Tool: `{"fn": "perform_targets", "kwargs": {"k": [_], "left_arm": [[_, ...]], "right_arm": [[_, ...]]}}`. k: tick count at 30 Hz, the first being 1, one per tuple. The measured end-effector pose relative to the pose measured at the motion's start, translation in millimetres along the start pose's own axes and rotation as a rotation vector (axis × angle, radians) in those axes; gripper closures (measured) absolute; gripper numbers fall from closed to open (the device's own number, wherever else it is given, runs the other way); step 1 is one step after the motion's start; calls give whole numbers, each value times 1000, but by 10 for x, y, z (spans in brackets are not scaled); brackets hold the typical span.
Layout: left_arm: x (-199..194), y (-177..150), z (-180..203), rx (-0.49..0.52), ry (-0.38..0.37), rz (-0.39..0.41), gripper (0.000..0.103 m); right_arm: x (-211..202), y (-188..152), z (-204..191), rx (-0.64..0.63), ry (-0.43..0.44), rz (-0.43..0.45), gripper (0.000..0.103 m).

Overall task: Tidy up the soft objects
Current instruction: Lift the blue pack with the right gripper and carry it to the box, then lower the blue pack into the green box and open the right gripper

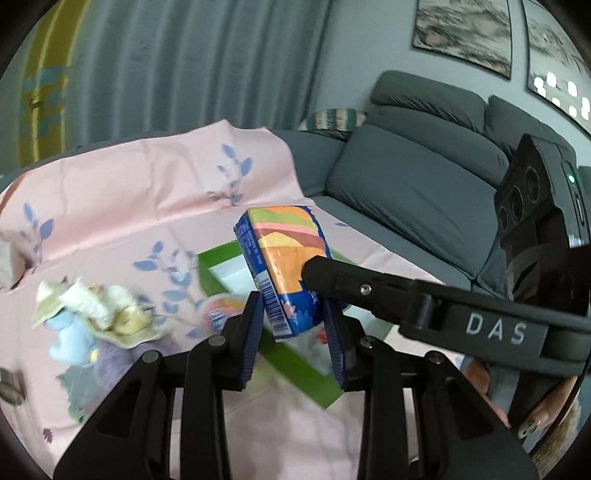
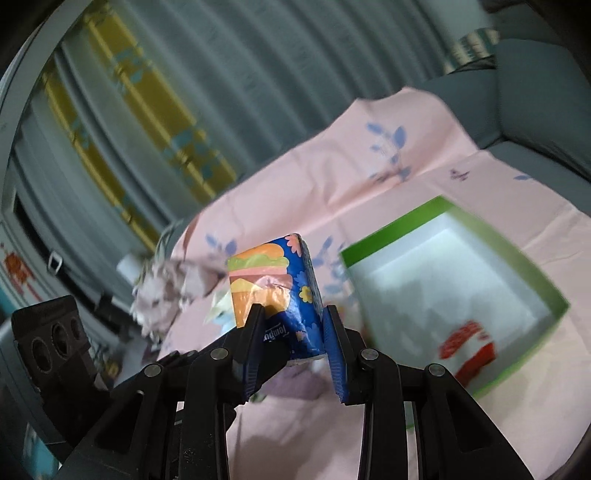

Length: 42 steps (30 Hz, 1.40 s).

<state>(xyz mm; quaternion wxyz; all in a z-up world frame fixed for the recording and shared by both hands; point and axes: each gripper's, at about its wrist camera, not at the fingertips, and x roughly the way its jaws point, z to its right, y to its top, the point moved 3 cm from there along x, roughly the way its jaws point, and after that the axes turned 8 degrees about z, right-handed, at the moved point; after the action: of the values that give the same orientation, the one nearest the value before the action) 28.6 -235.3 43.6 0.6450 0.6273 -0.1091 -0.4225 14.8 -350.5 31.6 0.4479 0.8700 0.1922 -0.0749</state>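
Pink cloth (image 1: 122, 192), tissue pack (image 1: 284, 266) between both tools

A grey sofa (image 1: 413, 184) stands under two framed pictures (image 1: 465, 33). Grey curtains (image 1: 177, 66) hang behind, beside a striped cushion (image 1: 334, 119).

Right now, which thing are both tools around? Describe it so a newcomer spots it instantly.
On the pink floral sheet draped over the grey sofa, look above the green box. Held there is a tissue pack: blue wrapper, burger picture, barcode on its edge, unlike the plush toys nearby.
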Motion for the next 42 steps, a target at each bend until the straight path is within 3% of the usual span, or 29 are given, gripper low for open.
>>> {"fn": "perform_targets", "kwargs": {"k": [6,17,24,34,42], "left_arm": [[436,8,223,41,-41,-73,72],[1101,-213,451,70,-84,-228,72],[1287,-230,526,92,-85,-296,71],[1384,-277,606,88,-73,-344,72],[1405,-309,680,83,-80,-364,78]], "right_arm": [[-48,94,468,83,-55,37,69],[157,9,1228,266,-152,-34,69],[177,0,1381,290,-221,-39,69],[194,-14,1573,357,-229,-52,69],[184,-42,1627,371,-248,-66,69]]}}
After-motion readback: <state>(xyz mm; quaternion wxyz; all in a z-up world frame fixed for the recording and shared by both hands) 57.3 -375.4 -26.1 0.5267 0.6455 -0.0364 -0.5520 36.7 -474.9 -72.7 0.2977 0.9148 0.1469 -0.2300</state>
